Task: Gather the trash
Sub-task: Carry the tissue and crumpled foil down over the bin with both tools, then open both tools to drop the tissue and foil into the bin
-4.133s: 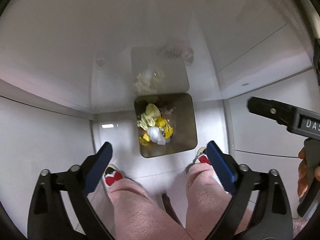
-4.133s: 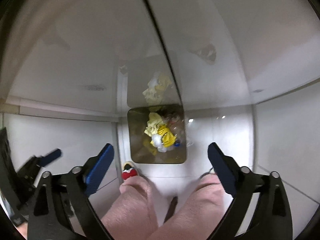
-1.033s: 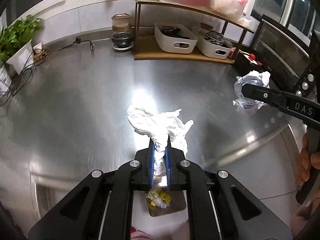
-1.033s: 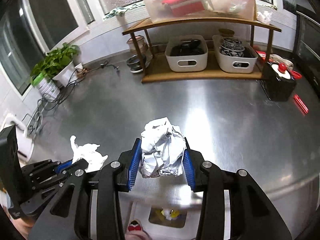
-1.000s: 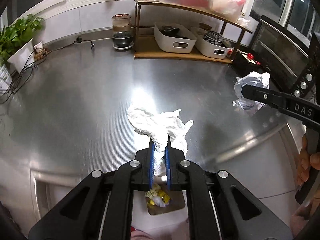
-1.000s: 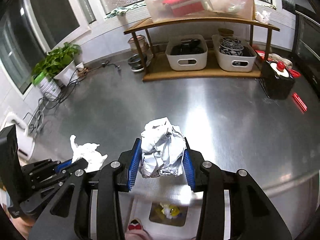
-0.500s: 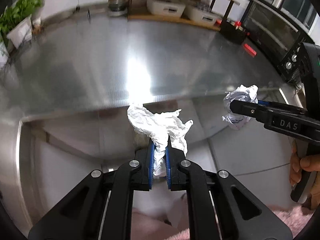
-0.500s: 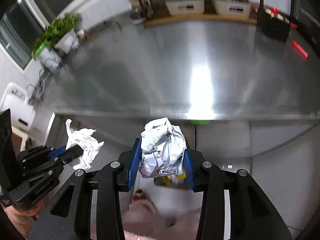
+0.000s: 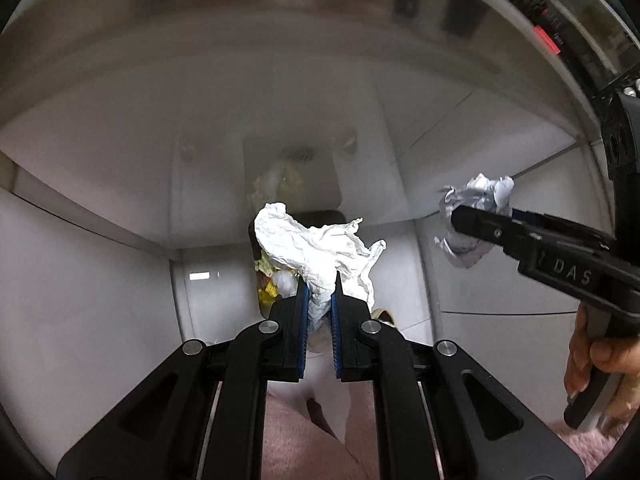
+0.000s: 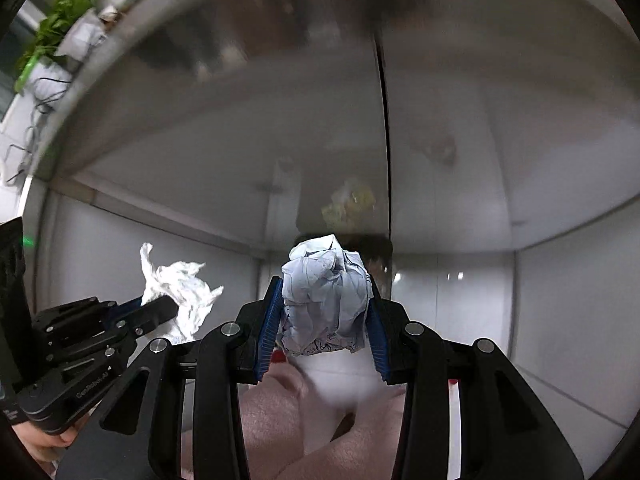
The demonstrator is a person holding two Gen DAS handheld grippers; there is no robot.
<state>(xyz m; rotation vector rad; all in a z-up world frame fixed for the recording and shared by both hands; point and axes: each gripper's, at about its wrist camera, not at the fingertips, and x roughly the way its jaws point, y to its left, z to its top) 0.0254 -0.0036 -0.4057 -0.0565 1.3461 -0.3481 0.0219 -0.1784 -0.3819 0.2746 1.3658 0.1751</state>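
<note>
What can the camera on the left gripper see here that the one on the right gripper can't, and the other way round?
Only the left view shows trash already in the bin, yellow and white scraps, and the fingers of the person's hand on the right tool's handle.

Only the right view shows a green plant on the counter at upper left.

Both show the left gripper shut on the white tissue, the right gripper shut on the crumpled paper ball, and pink-clad legs below.

trash bin (image 9: 267,280) mostly hidden behind white tissue (image 9: 316,248); countertop blurred.
</note>
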